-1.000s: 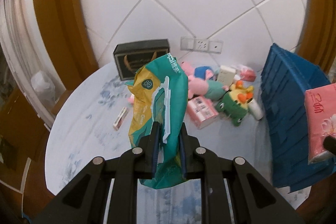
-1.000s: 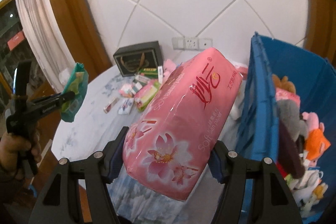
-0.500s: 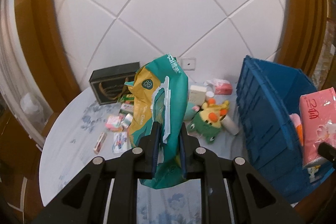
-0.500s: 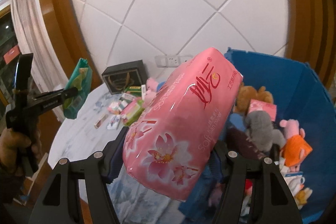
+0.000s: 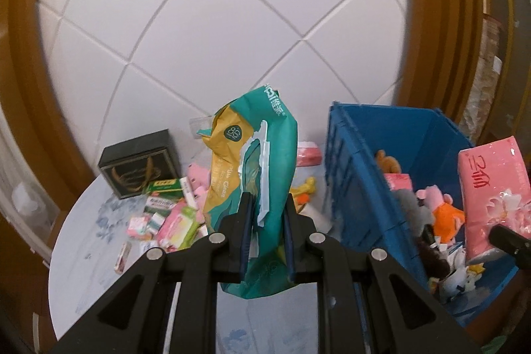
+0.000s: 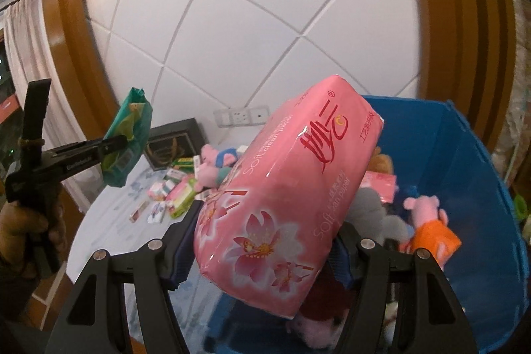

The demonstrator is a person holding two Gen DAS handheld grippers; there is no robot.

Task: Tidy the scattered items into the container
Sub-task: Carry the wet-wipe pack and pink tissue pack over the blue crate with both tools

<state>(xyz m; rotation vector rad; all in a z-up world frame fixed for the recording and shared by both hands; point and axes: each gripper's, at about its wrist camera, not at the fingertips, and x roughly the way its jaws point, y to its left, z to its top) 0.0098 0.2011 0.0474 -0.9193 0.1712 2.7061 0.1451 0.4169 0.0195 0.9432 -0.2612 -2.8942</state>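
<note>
Since a second ago both claws have swung toward the blue bin (image 5: 351,175). The left claw (image 5: 265,221), clamped on the green wipes pack (image 5: 262,168), hangs above the tabletop (image 5: 86,241) just left of the bin's near wall. The right claw (image 6: 265,241) grips the pink tissue pack (image 6: 288,188) over the bin's open, toy-filled interior.

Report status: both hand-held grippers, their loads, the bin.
Left hand-held gripper shut on green wipes pack. Right hand-held gripper clamps pink tissue pack over blue bin. Nothing blocking.
</note>
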